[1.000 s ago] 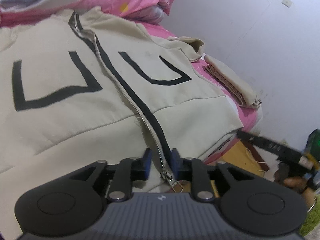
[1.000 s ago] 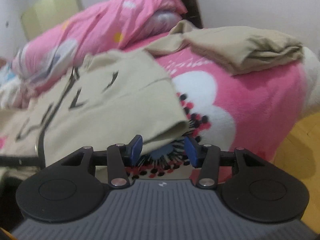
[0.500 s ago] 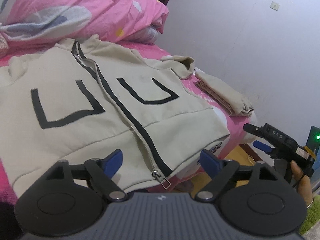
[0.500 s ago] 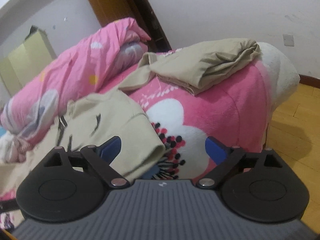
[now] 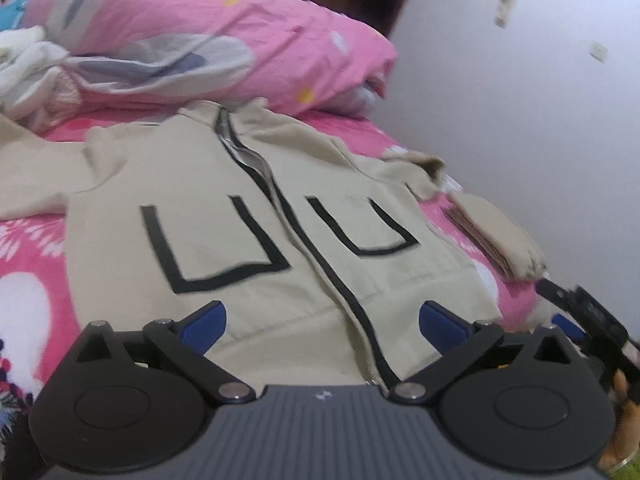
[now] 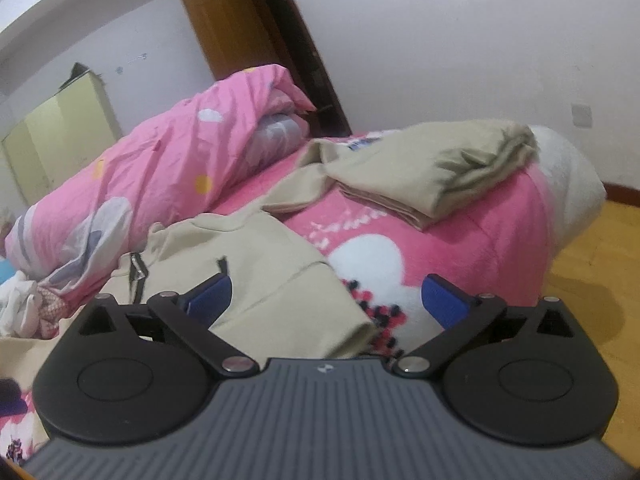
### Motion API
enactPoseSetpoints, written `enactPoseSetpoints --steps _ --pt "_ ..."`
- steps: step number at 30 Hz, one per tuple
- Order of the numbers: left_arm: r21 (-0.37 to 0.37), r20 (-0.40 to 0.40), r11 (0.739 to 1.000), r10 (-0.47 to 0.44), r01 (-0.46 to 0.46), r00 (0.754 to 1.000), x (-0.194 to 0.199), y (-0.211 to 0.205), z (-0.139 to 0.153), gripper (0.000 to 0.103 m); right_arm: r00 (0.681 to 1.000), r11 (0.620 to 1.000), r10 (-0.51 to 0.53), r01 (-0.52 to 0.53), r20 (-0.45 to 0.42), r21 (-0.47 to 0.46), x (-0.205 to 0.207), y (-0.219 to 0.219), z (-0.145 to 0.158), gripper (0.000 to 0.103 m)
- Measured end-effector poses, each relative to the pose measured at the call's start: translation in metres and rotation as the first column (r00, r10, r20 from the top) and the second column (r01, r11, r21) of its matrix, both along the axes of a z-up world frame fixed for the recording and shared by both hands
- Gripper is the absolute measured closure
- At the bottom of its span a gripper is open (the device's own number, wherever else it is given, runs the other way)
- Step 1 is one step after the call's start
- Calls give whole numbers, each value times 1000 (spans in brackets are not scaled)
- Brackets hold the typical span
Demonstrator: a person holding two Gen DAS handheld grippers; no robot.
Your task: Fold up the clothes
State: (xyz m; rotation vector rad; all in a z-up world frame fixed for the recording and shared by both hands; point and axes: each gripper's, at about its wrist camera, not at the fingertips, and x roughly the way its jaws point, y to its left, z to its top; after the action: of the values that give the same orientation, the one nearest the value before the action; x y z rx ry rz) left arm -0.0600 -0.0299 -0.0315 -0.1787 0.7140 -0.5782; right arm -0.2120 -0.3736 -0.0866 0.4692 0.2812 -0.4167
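Now both tongs, left tongs (image 5: 322, 318) & right tongs (image 6: 326, 294), are opening wide w/ nothing gripped. The beige zip jacket (image 5: 256, 240) lies flat, front up, on the pink bed (image 6: 460, 248), probably smoothed for folding; folded beige garment (image 6: 432, 172) sits near the corner.

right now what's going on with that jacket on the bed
A person with a handheld gripper in each hand is folding clothes on a pink bed. A beige zip-up jacket lies spread flat, front up and zipped. The left gripper and the right gripper are both opening, with nothing pinched between the fingers; the jacket lies loose below them. A folded beige garment already sits near the bed's corner, beside a bunched pink quilt.
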Motion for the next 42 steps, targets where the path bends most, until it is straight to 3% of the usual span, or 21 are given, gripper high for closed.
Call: enactPoseSetpoints --steps 4,9,13,16,19,23,26,30,33,37,42 --pt "-24 7 1000 11 -11 1000 24 8 5 0 999 994 30 -29 13 -108 21 13 14 1" --pt "-32 54 999 30 -28 998 74 10 10 0 984 966 175 -165 35 -200 74 28 37 1" --pt "72 123 987 137 -146 983 132 -5 12 0 945 919 325 -303 48 -251 130 38 57 1" --pt "124 161 963 217 -238 963 184 -15 8 3 900 862 435 -411 17 -297 189 51 71 1" --pt "116 151 951 269 -287 951 235 -19 -3 12 848 779 526 -510 -61 -366 255 71 78 1" --pt "85 78 951 291 -297 954 286 -17 -26 40 786 690 589 -610 -189 -389 337 97 70 2" --pt "35 16 954 297 -297 955 309 -10 -47 52 732 629 626 -678 -270 -381 382 117 53 4" --pt "-12 -43 949 314 -315 948 325 0 -72 68 657 546 654 -753 -375 -368 439 146 30 22" --pt "-45 -54 945 320 -323 946 328 7 -73 70 615 506 661 -788 -430 -350 471 164 14 36" --pt "-55 -63 939 335 -339 940 331 15 -60 70 591 495 638 -806 -493 -326 508 175 -7 54" --pt "63 -18 940 338 -336 941 361 -3 -45 67 572 501 630 -816 -525 -287 527 173 -28 69"
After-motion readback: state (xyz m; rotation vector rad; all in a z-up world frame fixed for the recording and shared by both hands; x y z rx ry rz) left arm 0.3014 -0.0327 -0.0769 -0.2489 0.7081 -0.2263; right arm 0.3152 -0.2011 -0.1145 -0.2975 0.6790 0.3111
